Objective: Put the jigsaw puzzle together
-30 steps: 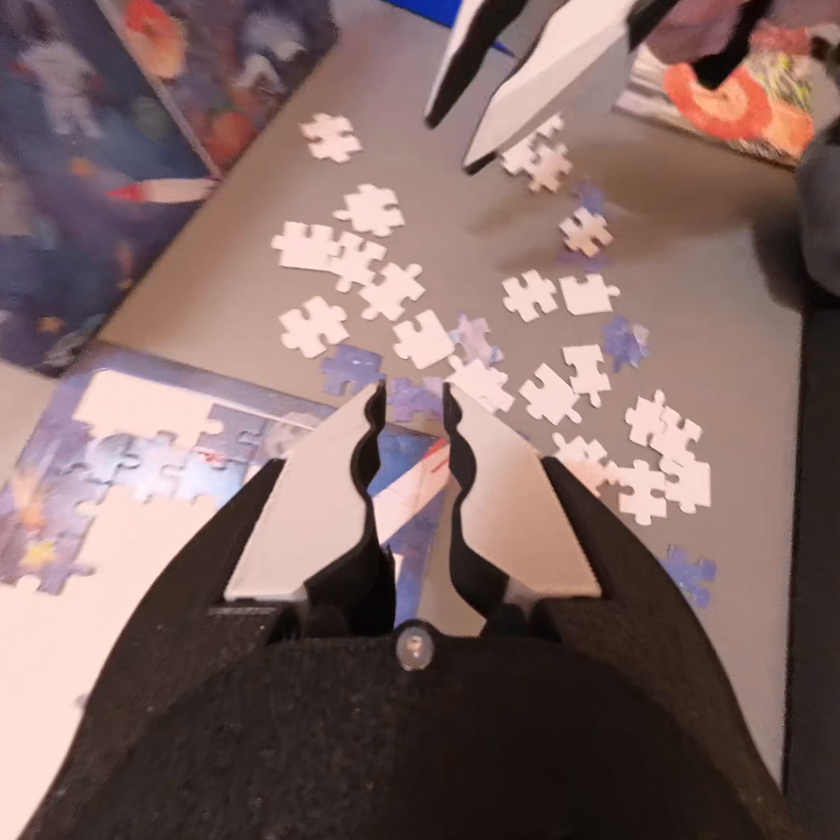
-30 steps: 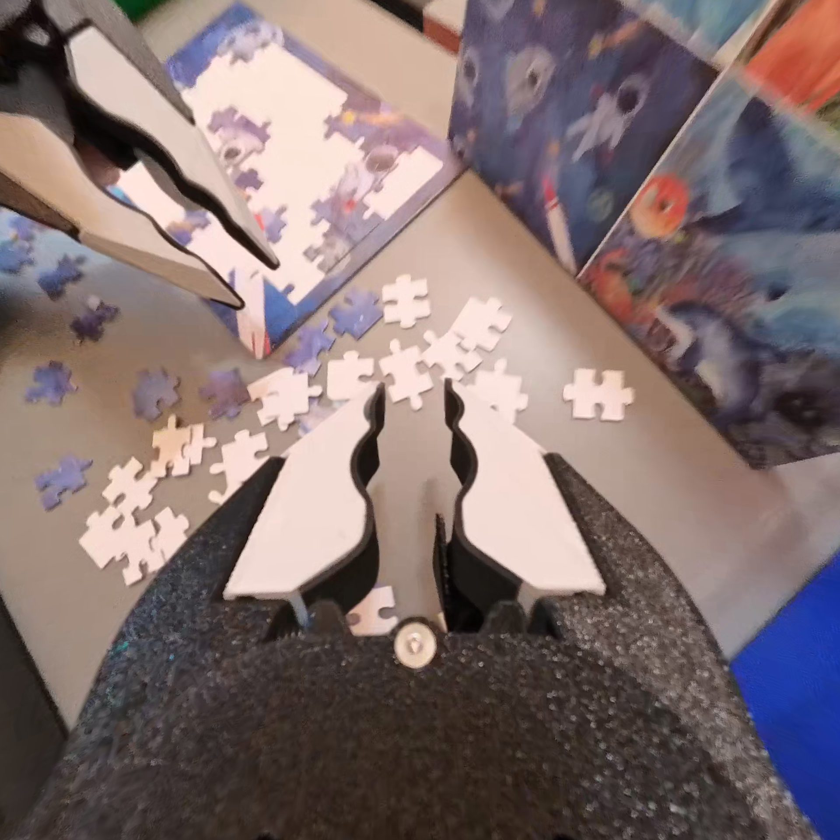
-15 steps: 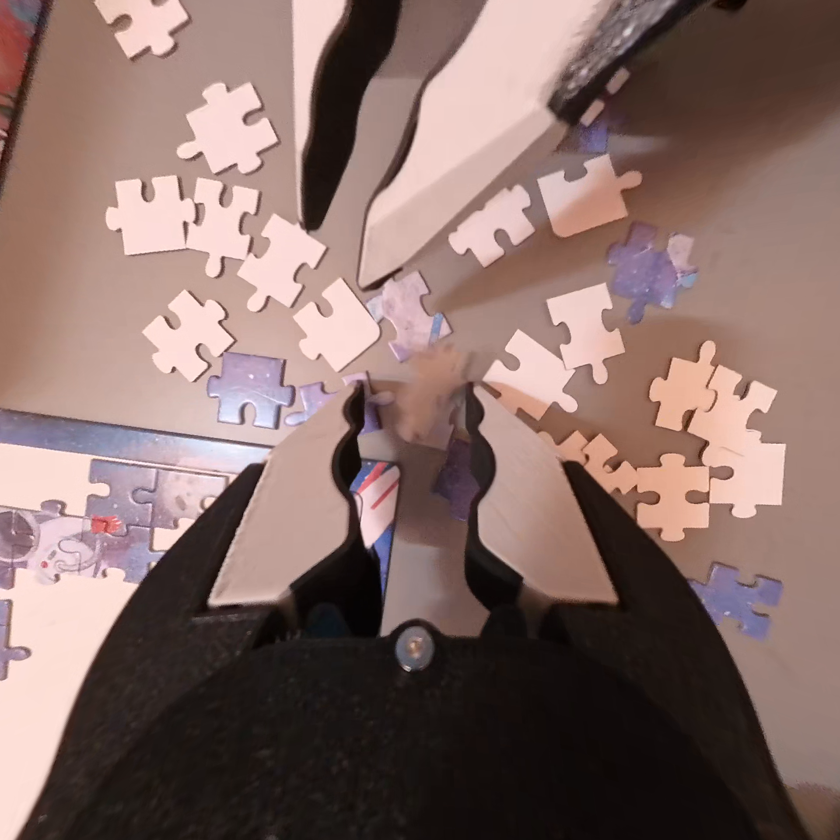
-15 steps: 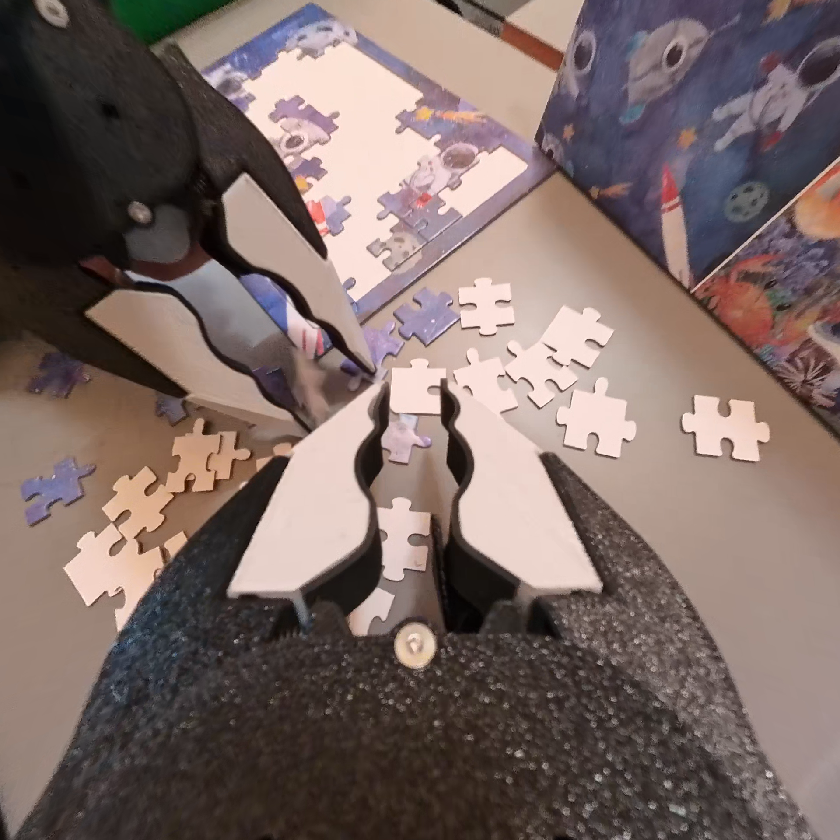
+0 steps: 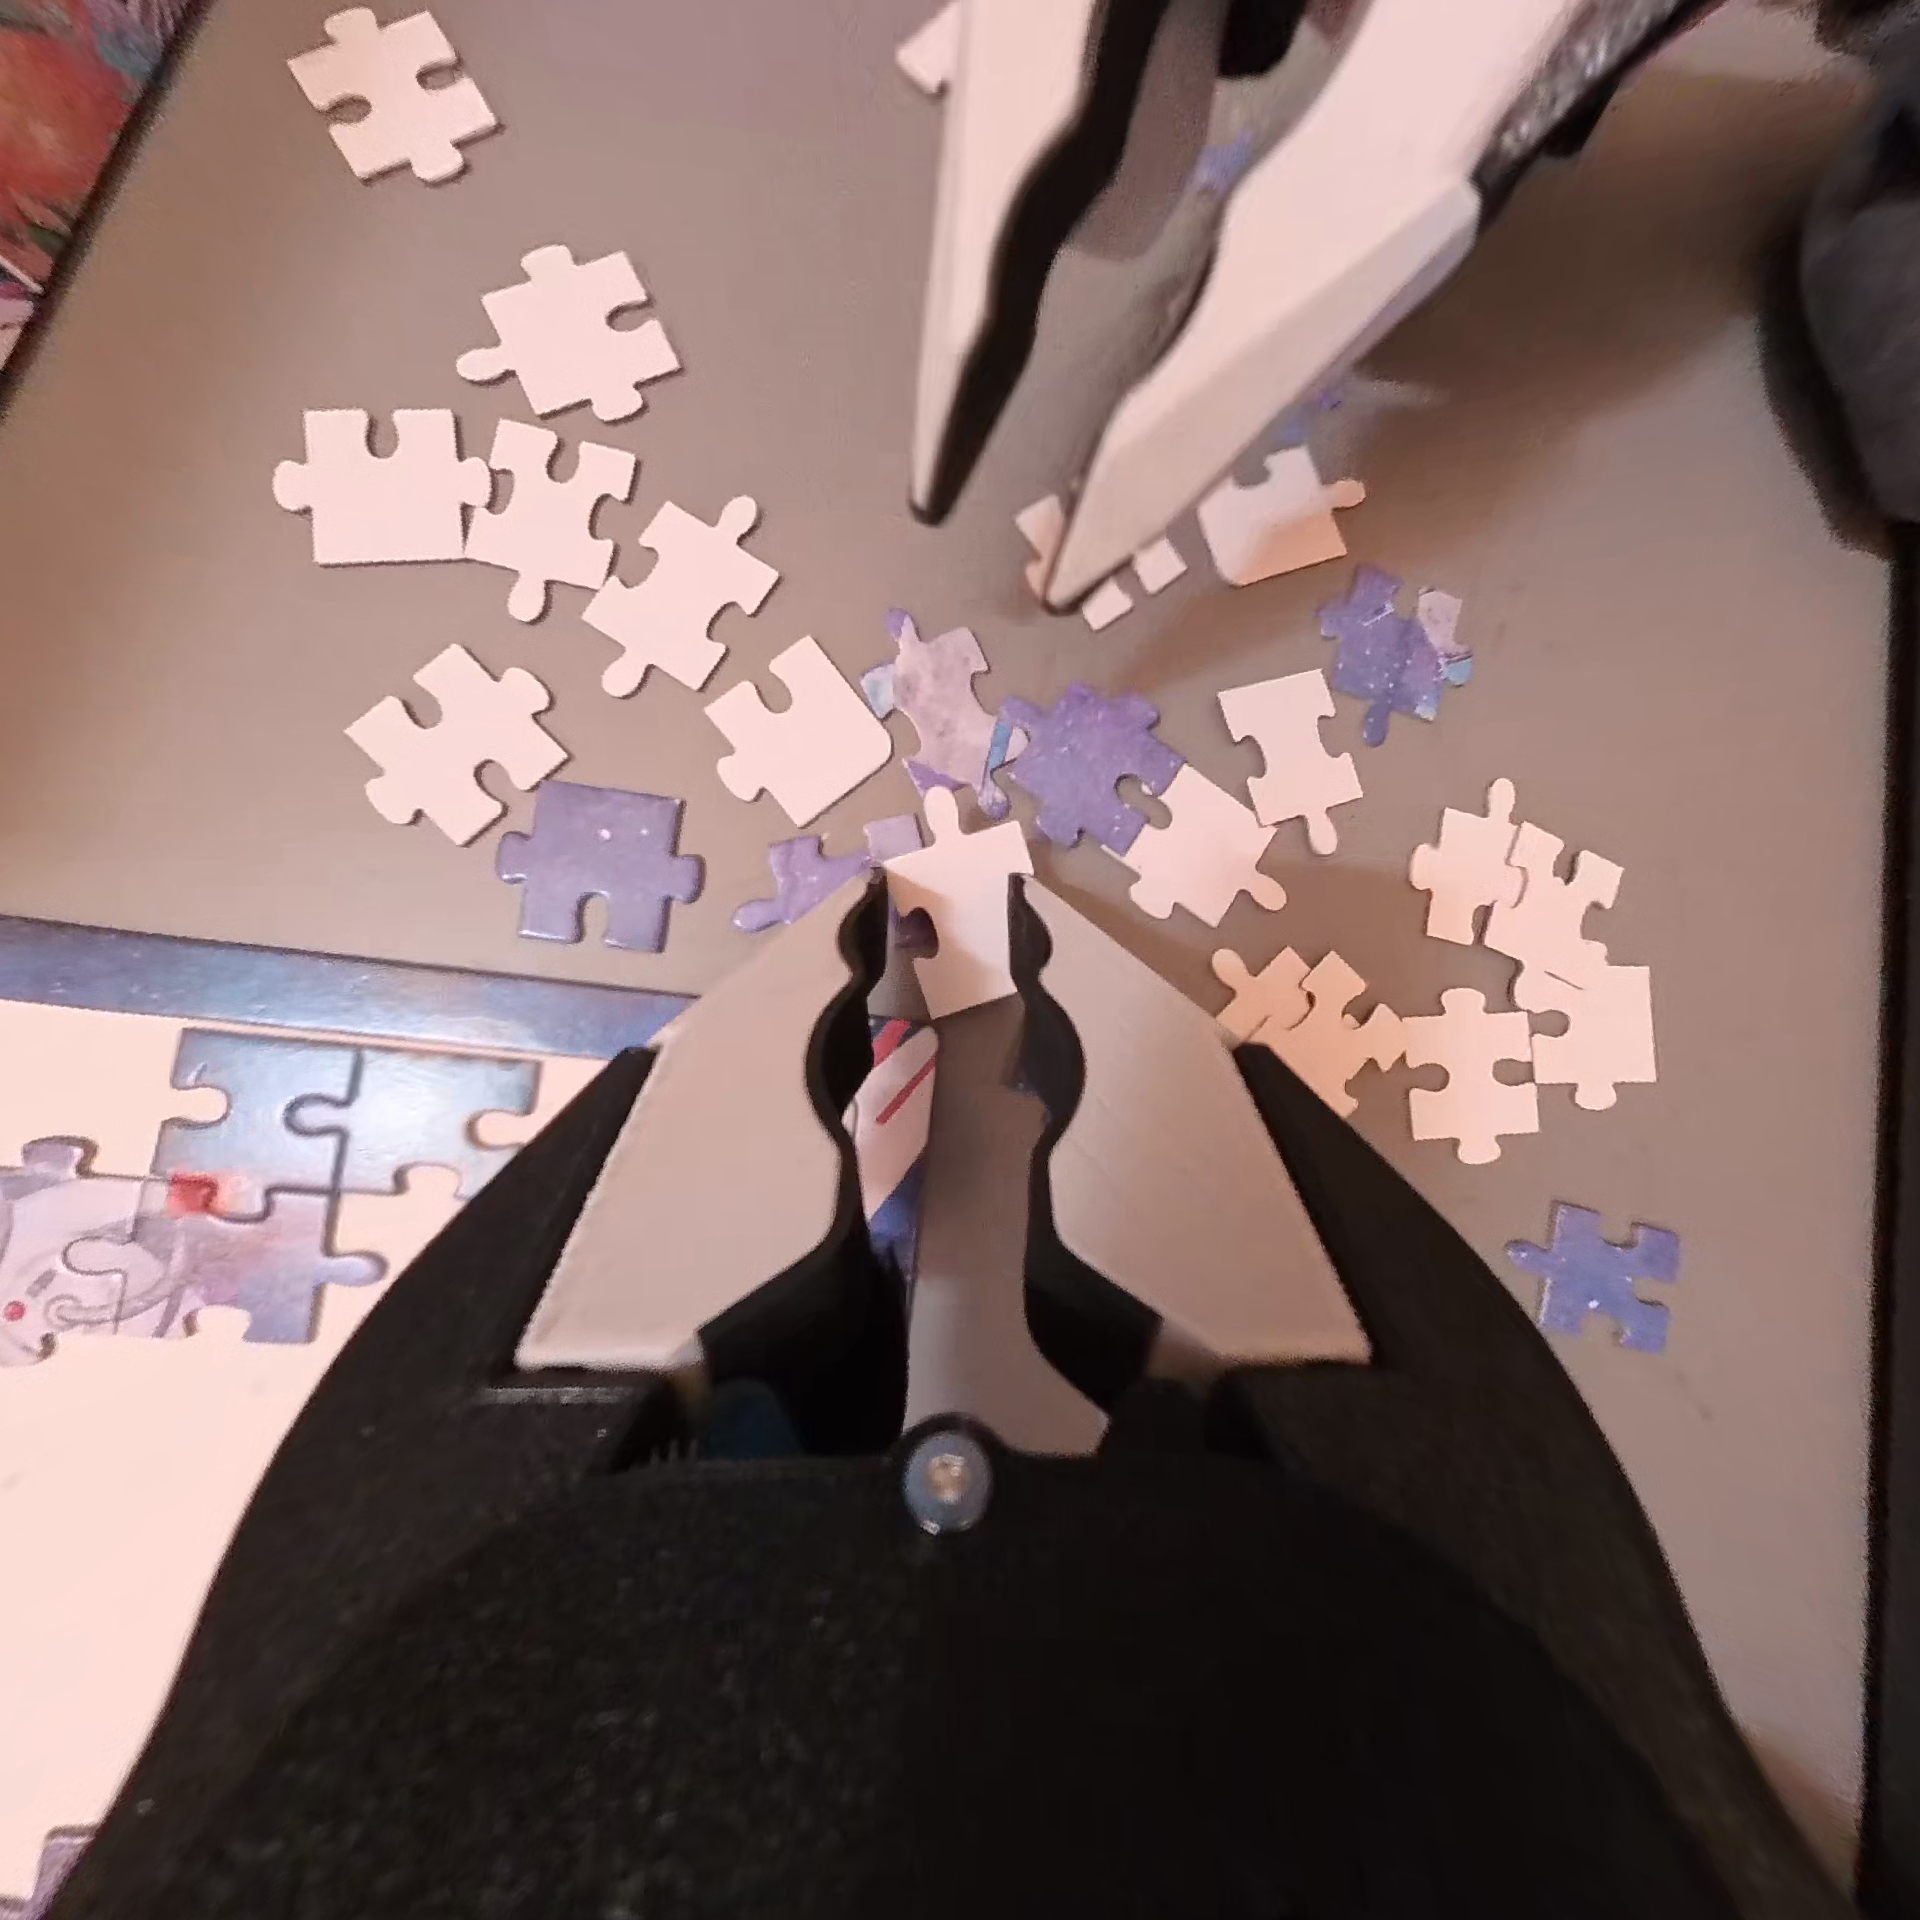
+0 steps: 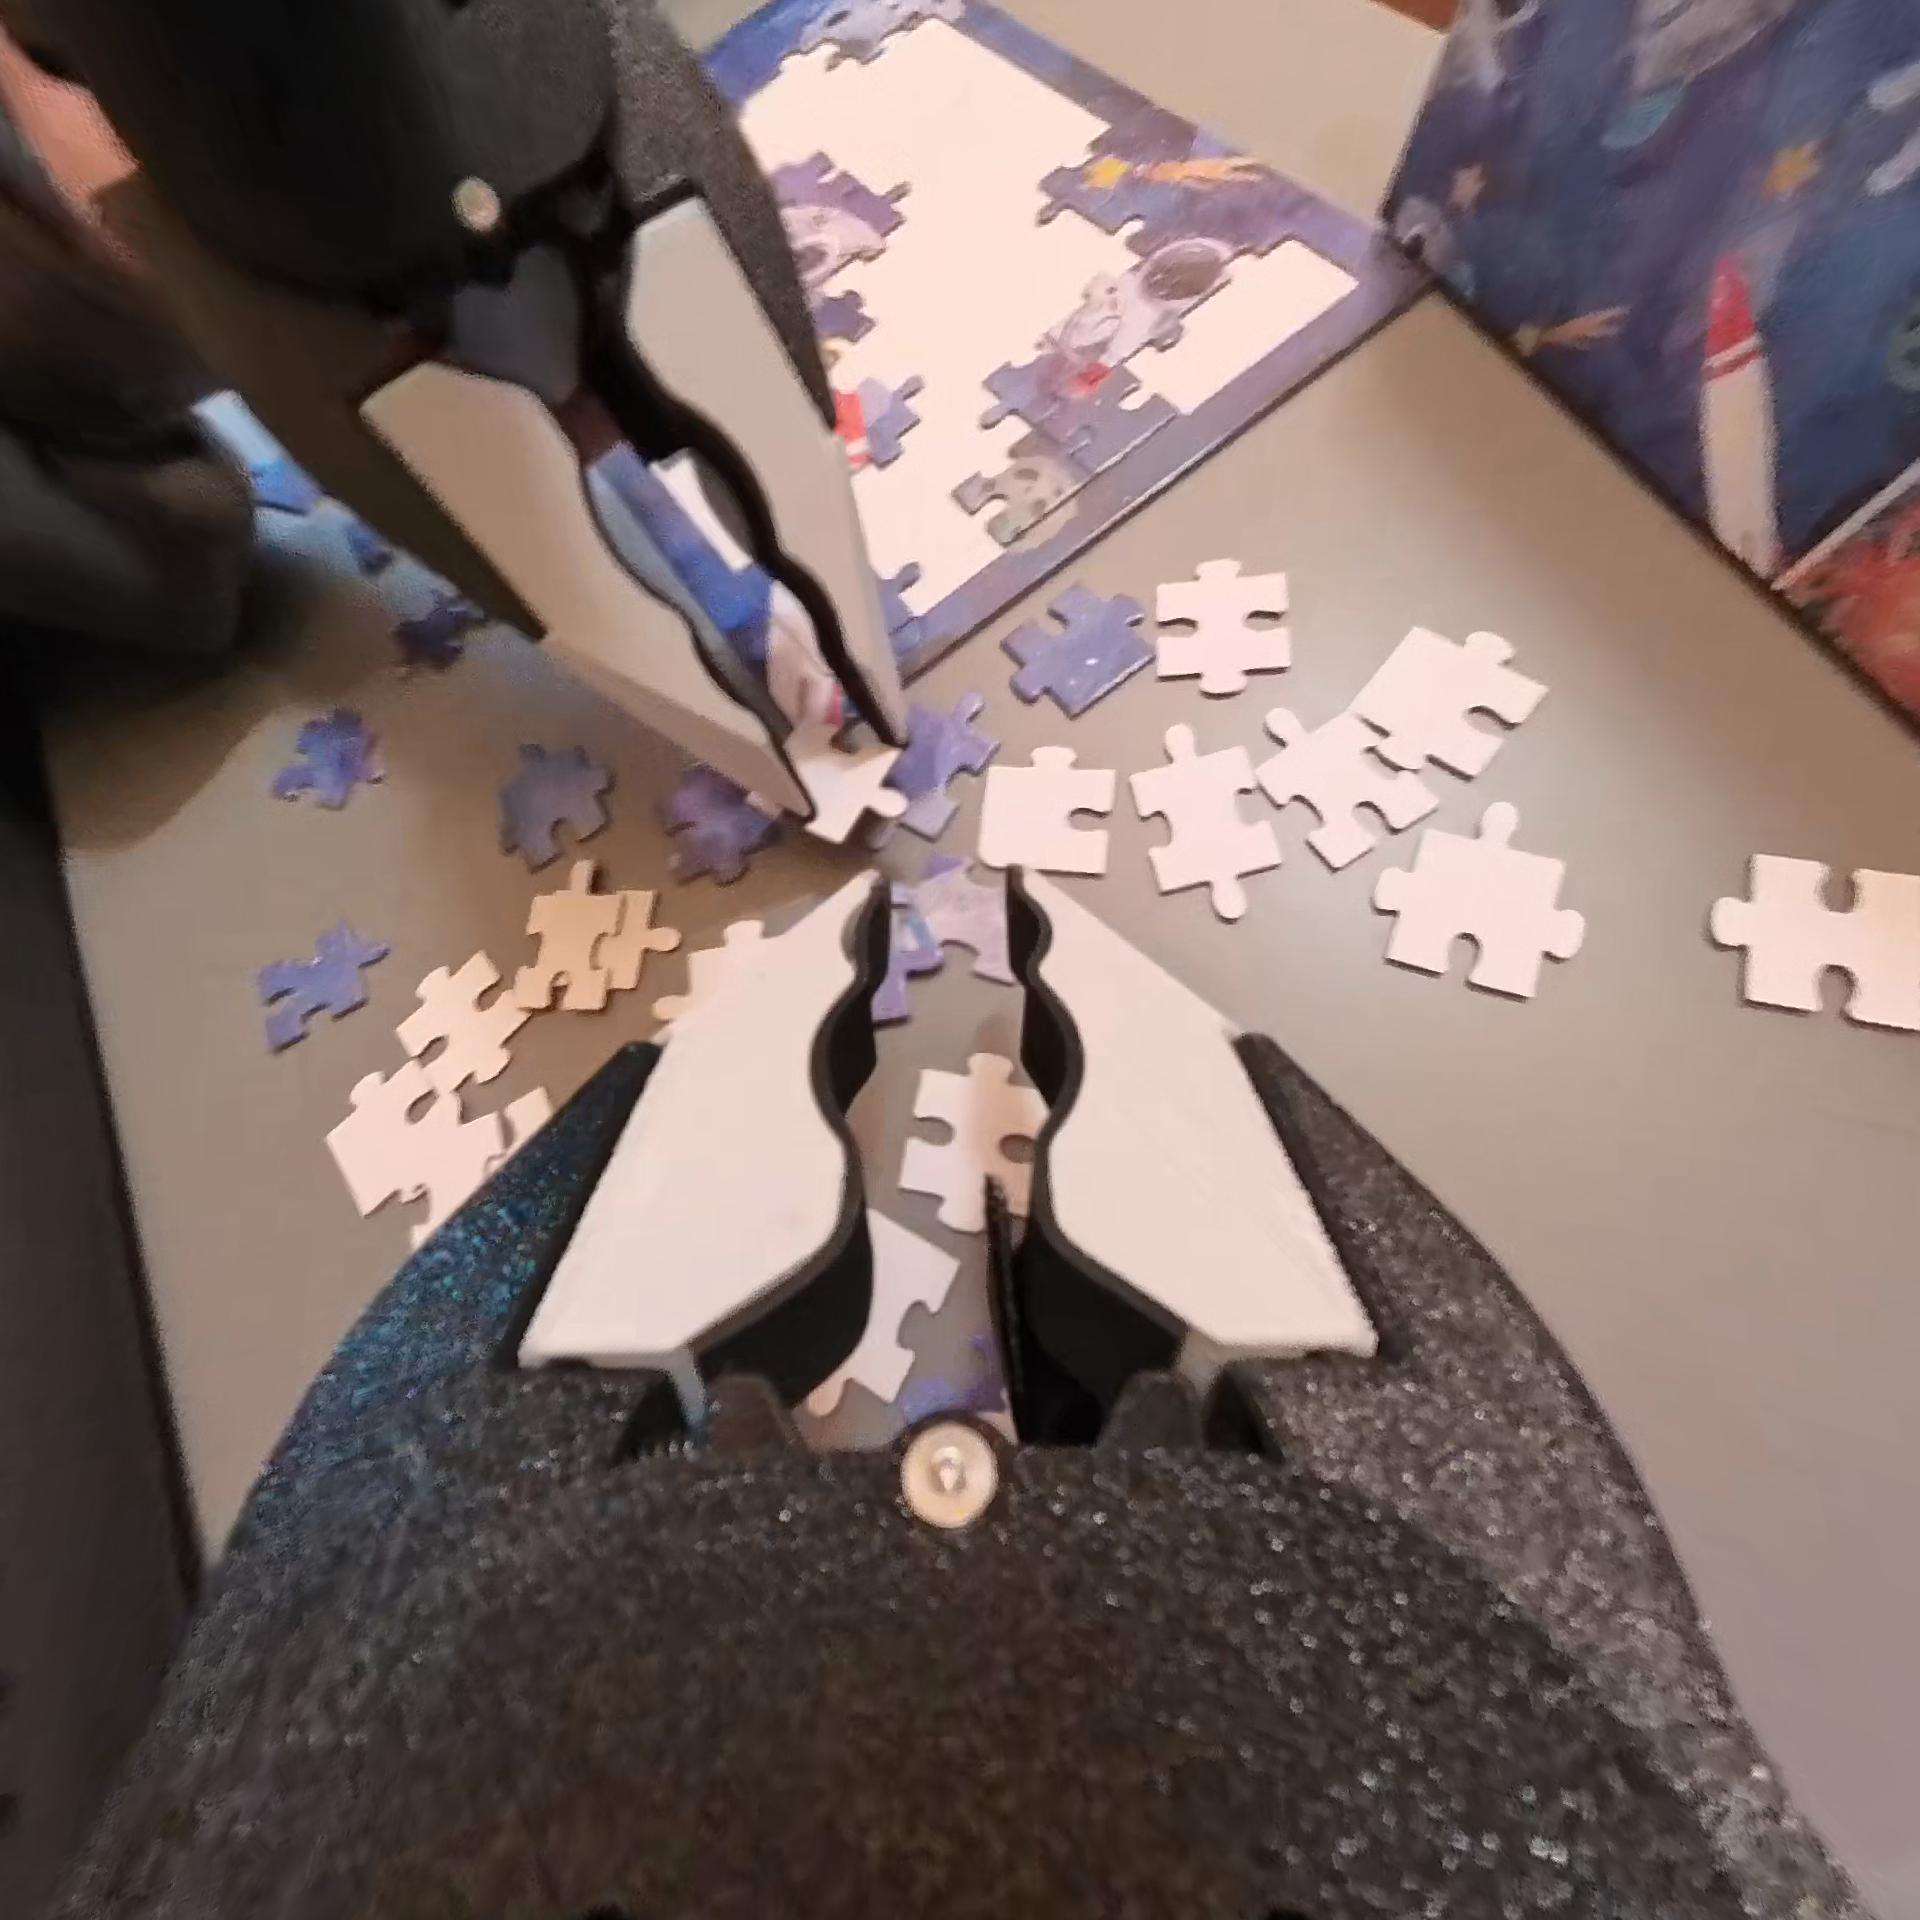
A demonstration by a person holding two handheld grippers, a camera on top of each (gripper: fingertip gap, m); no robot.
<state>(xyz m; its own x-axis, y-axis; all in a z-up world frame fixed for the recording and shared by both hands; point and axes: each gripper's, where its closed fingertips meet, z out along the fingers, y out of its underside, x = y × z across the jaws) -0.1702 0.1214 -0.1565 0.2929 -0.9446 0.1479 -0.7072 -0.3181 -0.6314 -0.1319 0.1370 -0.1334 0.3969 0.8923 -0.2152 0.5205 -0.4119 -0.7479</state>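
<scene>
The left gripper [image 5: 945, 894] pinches a blank-side-up piece [image 5: 961, 914] at its tips, just above the loose pieces [image 5: 623, 613] strewn on the grey table [image 5: 779, 208]. The right gripper [image 6: 940, 894] hangs apart-jawed, empty, over them. The part-filled puzzle board [image 6: 1039, 208] lies beside.

Grey table [image 5: 810, 260] is carrying scattered puzzle pieces [image 5: 634, 603], partly filled puzzle board [image 6: 1049, 239], picture boxes [image 6: 1662, 260].
</scene>
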